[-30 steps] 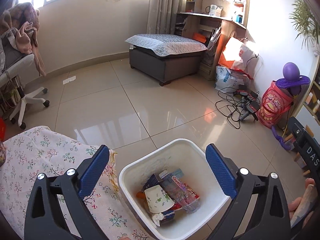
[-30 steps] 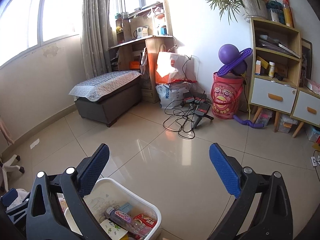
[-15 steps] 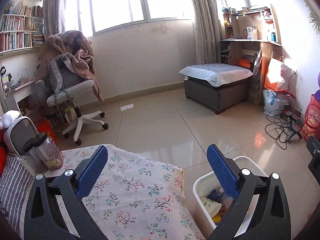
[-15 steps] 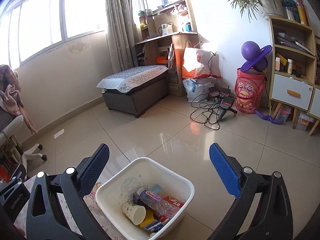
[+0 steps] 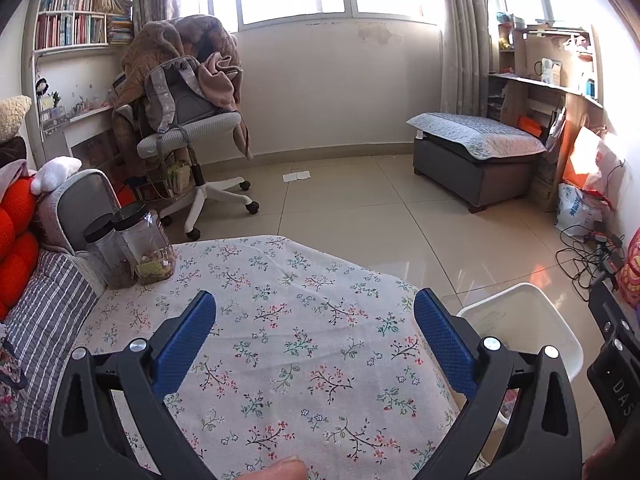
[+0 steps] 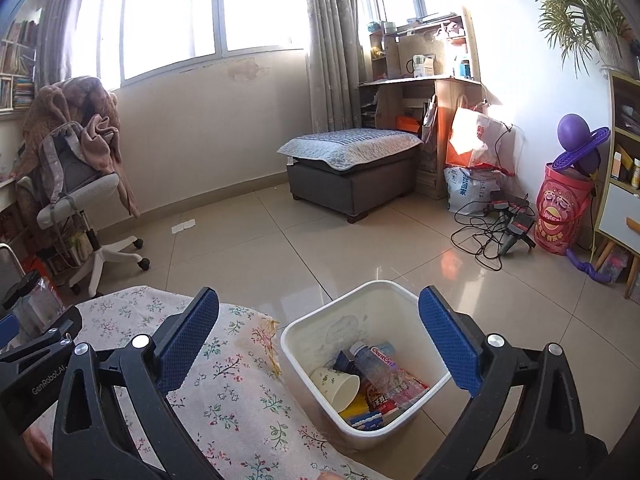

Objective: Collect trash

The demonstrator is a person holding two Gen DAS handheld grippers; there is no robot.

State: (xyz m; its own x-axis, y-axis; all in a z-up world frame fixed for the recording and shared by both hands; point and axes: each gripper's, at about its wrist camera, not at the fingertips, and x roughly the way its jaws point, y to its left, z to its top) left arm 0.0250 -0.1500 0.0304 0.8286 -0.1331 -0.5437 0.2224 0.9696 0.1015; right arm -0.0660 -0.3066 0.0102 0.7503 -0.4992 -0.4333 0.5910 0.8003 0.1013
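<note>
A white plastic bin (image 6: 400, 290) stands on the tiled floor by the table's right edge; its rim (image 5: 560, 330) also shows in the left wrist view. Inside lie a paper cup (image 6: 336, 386), a clear bottle (image 6: 376, 364) and several wrappers. My left gripper (image 5: 316, 328) hangs open over the floral tablecloth (image 5: 288, 280), nothing between its blue pads. Over the bin and the table's edge my right gripper (image 6: 318, 330) is also open and empty. No loose trash shows on the cloth.
Two dark-lidded jars (image 5: 136, 248) stand at the table's far left by a grey cushion. An office chair (image 5: 192, 132) draped with clothes, a grey ottoman (image 5: 476, 152), floor cables (image 6: 492, 236) and a red bucket (image 6: 560, 212) ring the room.
Both grippers swung left from the bin toward the table. The left view went from looking into the bin to looking across the tablecloth. Both stayed open.
</note>
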